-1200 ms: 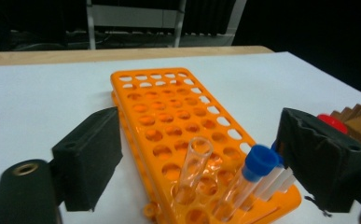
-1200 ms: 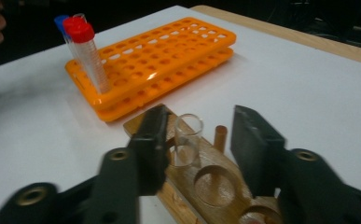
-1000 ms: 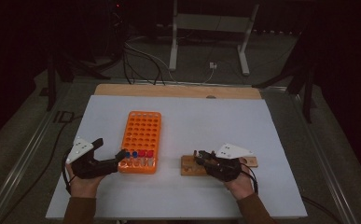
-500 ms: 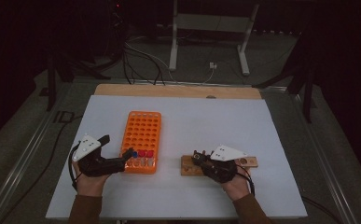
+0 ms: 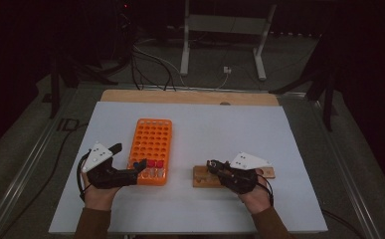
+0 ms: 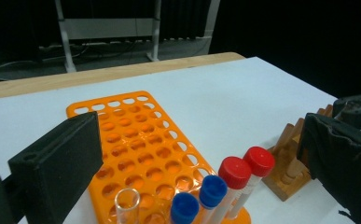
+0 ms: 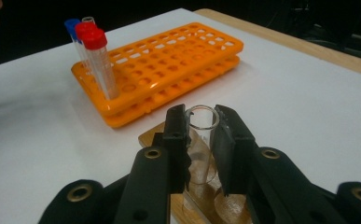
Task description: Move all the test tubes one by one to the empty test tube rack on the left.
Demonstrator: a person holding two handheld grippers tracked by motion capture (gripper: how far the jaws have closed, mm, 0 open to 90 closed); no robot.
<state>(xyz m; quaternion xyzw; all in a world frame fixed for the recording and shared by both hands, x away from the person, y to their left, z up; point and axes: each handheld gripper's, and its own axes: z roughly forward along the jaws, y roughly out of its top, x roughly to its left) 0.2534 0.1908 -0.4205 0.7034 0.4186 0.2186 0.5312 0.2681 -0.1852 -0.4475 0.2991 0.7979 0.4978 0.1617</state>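
An orange tube rack lies left of centre on the white table. Its near row holds two red-capped tubes, two blue-capped tubes and an uncapped clear tube. My left gripper is at the rack's near left corner. In the left gripper view its jaws are wide open on either side of those tubes, touching none. A wooden holder lies to the right of the rack. My right gripper is shut on a clear uncapped tube that stands in the holder.
The rack has many empty holes behind the tubes. A wooden strip runs along the table's far edge, with a metal stand and cables on the floor beyond. Bare white tabletop stretches behind the holder.
My left gripper has moved slightly right, up to the rack's near corner, and turned a little. My right gripper has barely moved.
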